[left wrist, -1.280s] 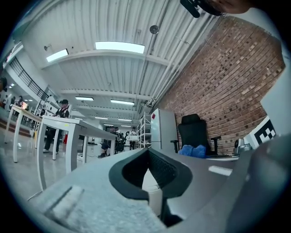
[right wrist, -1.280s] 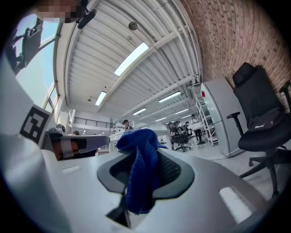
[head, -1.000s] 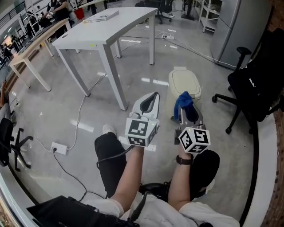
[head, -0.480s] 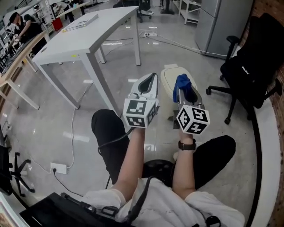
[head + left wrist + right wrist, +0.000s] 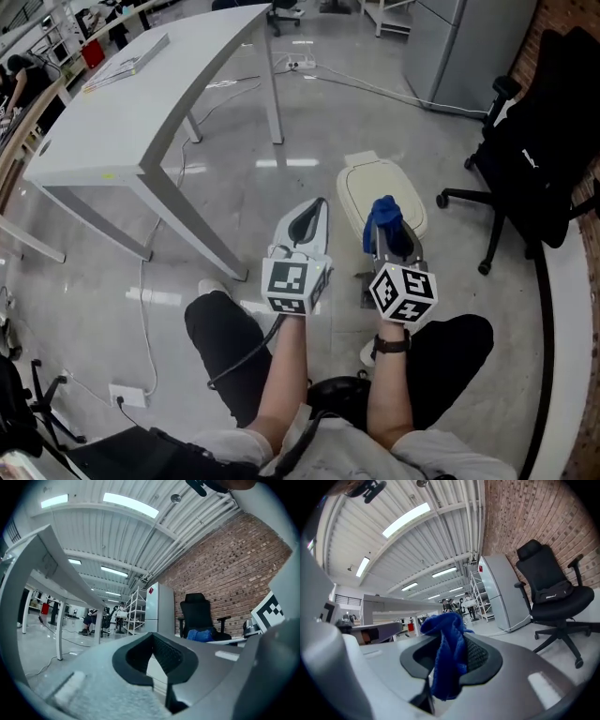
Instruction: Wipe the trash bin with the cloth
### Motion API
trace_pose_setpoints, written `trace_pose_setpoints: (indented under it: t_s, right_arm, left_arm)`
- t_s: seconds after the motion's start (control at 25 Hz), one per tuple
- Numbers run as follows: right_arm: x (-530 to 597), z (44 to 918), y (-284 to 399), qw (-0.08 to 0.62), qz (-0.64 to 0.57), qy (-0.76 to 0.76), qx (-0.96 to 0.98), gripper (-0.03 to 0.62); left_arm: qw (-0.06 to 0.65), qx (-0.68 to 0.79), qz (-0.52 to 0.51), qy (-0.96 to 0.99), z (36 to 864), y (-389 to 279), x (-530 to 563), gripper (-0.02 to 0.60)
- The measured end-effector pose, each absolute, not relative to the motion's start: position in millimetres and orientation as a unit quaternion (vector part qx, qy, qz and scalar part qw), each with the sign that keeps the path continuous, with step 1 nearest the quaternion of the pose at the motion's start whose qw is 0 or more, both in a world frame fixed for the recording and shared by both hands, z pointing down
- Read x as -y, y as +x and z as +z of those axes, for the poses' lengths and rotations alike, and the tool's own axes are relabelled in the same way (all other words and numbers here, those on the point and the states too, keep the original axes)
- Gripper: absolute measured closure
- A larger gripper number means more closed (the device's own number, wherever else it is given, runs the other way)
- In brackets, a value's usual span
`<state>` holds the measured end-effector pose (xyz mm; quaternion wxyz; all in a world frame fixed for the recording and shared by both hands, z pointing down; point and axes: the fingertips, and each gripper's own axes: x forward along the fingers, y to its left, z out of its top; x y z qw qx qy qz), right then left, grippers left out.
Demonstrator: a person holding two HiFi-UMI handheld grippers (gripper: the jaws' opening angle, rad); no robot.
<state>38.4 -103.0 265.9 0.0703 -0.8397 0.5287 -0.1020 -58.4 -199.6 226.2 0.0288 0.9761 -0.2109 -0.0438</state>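
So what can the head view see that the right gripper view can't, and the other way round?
Only the head view shows the cream trash bin on the floor, the left gripper and the person's legs. Only the right gripper view shows the ceiling lights and, close up, the right gripper with its jaws shut on the blue cloth. Both show that cloth, the black office chair, the white table and the grey cabinet.

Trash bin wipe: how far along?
Done: the blue cloth is clamped in the right tool. In hand: that tool is held near the cream trash bin, with no contact evident. Left: wiping the bin, lid and sides. The left tool is shut and empty.
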Motion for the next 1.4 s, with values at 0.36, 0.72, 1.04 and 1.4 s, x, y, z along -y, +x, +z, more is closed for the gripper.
trace_pose_setpoints:
  t_s: [0.36,0.72,1.04,1.4]
  right_arm:
    - [152.7,319.6,19.3,0.058,-0.138,-0.843,-0.517,0.477]
    - [165.0,343.9,11.7,0.02,-0.124,-0.869,-0.479,0.477]
    - [224.3,363.4,28.5,0.004,-0.109,-0.878,-0.465,0.476]
    - [292.3,398.2,72.0,-0.024,-0.115,-0.912,-0.392,0.474]
  left_arm:
    - [0.051,0.201,-0.022,0.978,250.4,-64.5,244.8,0.58]
    - [0.054,0.143,-0.004,0.988,263.8,-56.2,255.6,0.58]
    - [0.057,0.142,-0.018,0.988,283.3,-64.1,300.2,0.58]
    - [0.077,0.152,0.004,0.985,313.5,-77.5,333.9,0.58]
